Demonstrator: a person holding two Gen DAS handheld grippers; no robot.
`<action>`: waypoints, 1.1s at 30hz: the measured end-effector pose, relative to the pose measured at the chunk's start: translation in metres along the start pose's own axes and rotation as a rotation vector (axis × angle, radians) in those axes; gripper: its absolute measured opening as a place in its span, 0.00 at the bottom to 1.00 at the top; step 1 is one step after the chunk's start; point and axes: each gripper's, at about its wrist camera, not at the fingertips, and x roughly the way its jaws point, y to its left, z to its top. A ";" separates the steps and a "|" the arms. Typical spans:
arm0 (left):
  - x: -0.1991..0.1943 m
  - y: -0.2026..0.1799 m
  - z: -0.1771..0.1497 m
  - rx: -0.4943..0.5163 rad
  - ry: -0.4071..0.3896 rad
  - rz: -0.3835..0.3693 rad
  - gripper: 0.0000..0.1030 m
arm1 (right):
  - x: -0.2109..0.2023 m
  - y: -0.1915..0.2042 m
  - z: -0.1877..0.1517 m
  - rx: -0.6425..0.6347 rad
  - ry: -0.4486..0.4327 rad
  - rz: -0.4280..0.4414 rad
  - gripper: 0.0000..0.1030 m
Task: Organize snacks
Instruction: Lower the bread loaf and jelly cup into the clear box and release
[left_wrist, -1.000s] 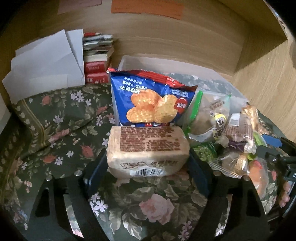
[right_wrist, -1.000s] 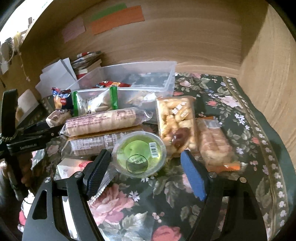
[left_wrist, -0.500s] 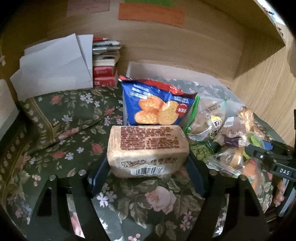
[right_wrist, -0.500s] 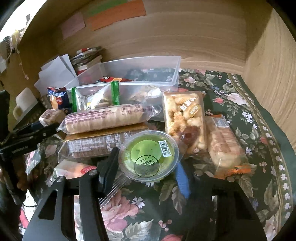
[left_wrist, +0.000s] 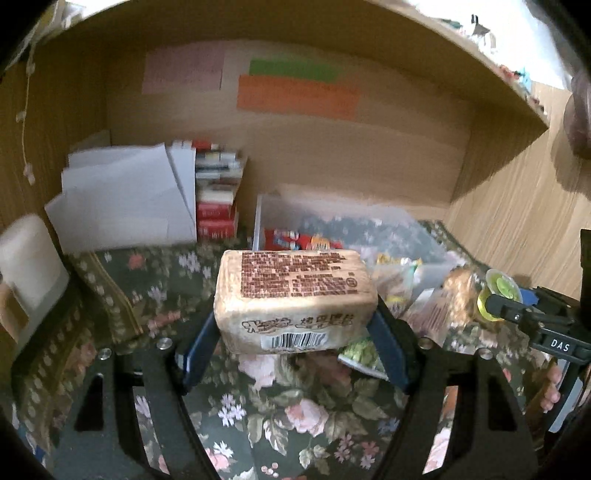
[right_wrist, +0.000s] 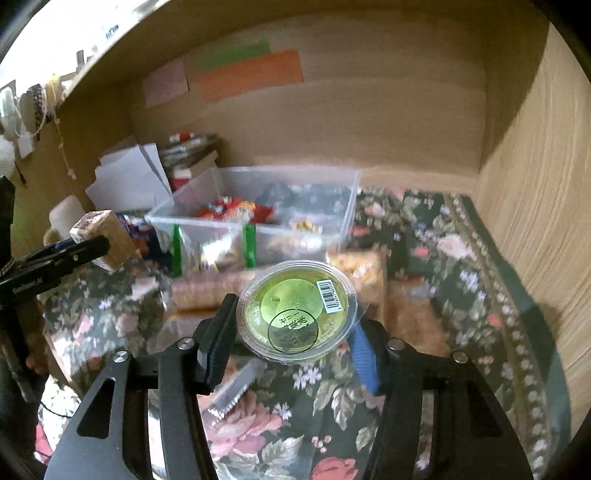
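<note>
My left gripper (left_wrist: 295, 343) is shut on a tan snack brick (left_wrist: 293, 299) with brown print and a barcode, held above the floral cloth. In the right wrist view that brick (right_wrist: 103, 240) shows at the far left. My right gripper (right_wrist: 295, 332) is shut on a round green jelly cup (right_wrist: 297, 308) with a clear rim, also lifted off the cloth. The same cup (left_wrist: 498, 295) appears at the right of the left wrist view. Behind both stands a clear plastic bin (right_wrist: 347, 206) holding a red packet (right_wrist: 236, 208) and a few other snacks.
Loose snack packs (right_wrist: 218, 251) lie between me and the bin, with an orange cracker bag (right_wrist: 410, 314) to the right. White papers (left_wrist: 122, 199) and stacked books (left_wrist: 218, 195) sit at the back left. Wooden walls (right_wrist: 535, 184) close the back and right.
Both grippers rose off the cloth with their snacks. The right jaws narrowed onto the green cup. The blue chip bag has dropped behind the lifted brick.
</note>
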 end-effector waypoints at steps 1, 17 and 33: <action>-0.003 0.000 0.002 0.001 -0.009 -0.003 0.74 | -0.001 0.000 0.003 -0.003 -0.010 0.000 0.51; 0.024 -0.016 0.064 0.032 -0.059 -0.028 0.74 | 0.007 0.025 0.061 -0.072 -0.127 0.024 0.51; 0.105 -0.011 0.075 0.024 0.078 -0.007 0.74 | 0.103 0.027 0.084 -0.091 0.070 0.017 0.51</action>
